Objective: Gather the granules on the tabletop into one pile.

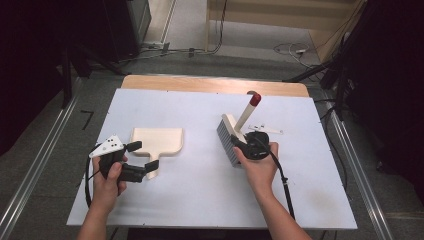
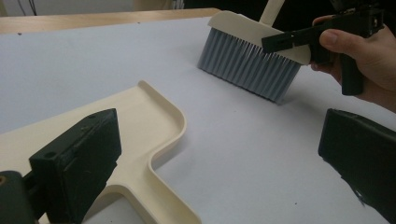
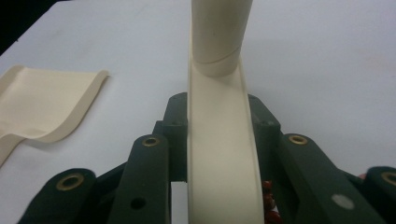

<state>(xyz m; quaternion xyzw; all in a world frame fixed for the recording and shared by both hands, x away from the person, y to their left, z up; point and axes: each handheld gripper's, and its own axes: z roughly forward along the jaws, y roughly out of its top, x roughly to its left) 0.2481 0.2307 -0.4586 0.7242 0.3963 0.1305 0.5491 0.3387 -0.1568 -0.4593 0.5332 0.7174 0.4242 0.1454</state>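
A cream dustpan (image 1: 158,139) lies flat at the left of the white table, its handle pointing toward the person. My left gripper (image 1: 142,155) is open astride that handle (image 2: 154,186), one jaw over the pan's edge, the other off to the side over bare table; neither presses on it. At the right stands a brush (image 1: 229,141) with grey bristles (image 2: 247,65) resting on the table and a cream handle ending in a red tip (image 1: 255,99). My right gripper (image 3: 217,112) is shut on the brush's cream back, one jaw on each side.
The white table top (image 1: 200,190) has a wooden strip (image 1: 215,85) along its far edge. Metal rails (image 1: 35,165) run along the floor on both sides. Cables (image 1: 290,49) lie on the floor beyond the table, and dark stands rise at the back corners.
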